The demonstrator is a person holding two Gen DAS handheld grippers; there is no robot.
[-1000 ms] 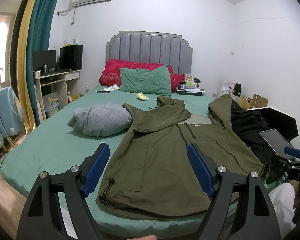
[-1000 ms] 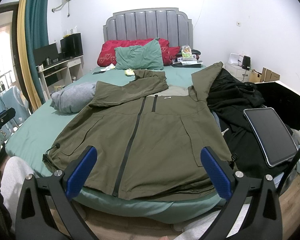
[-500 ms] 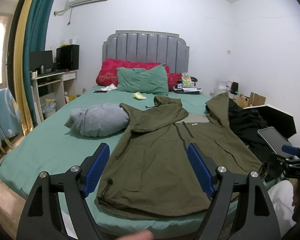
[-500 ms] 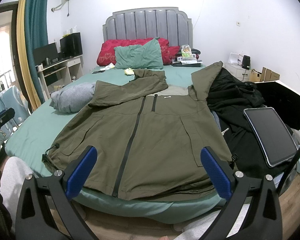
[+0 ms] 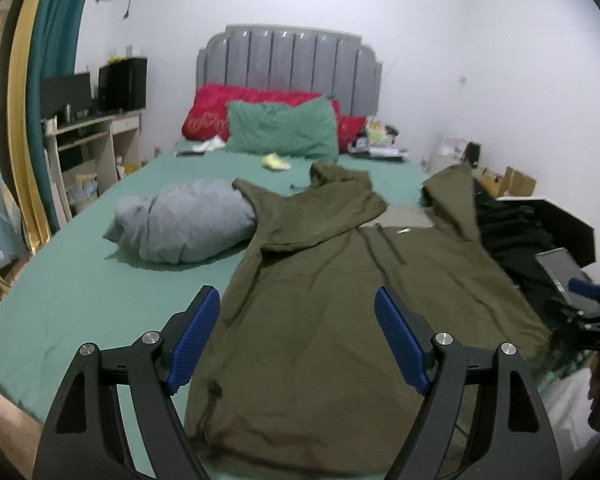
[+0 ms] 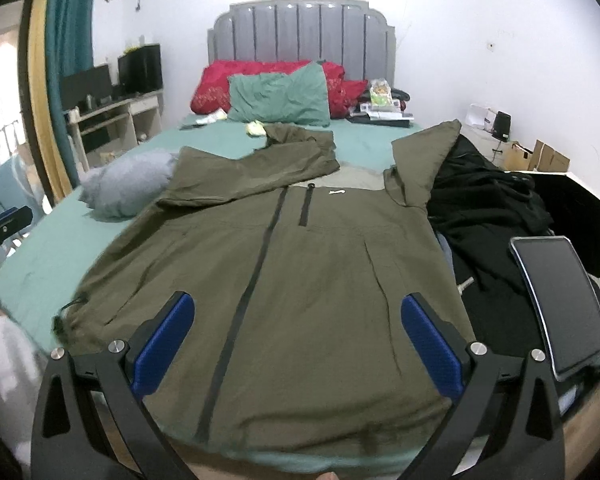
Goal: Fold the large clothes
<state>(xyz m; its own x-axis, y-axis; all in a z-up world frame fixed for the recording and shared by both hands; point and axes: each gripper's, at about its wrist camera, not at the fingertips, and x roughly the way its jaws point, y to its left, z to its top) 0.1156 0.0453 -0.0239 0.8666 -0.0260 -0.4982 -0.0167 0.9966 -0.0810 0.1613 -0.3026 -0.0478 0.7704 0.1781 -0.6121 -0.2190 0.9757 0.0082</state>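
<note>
An olive green hooded jacket (image 5: 340,300) lies front up on the green bed (image 5: 80,300), zipper closed, hem at the near edge. It also fills the right wrist view (image 6: 300,264). Its left sleeve (image 6: 252,176) is folded across the chest; its right sleeve (image 6: 428,160) lies toward the headboard. My left gripper (image 5: 298,340) is open and empty above the hem's left part. My right gripper (image 6: 298,340) is open and empty above the hem's middle. The right gripper's tip also shows at the right edge of the left wrist view (image 5: 588,304).
A grey bundled garment (image 5: 184,224) lies left of the jacket. Black clothes (image 6: 492,208) and a tablet (image 6: 560,304) lie to its right. Green and red pillows (image 6: 280,96) sit at the grey headboard. A desk (image 5: 88,136) stands on the left.
Both grippers have moved forward and lower toward the jacket's hem, so the jacket looks larger. Both stay open. The jacket has not moved.
</note>
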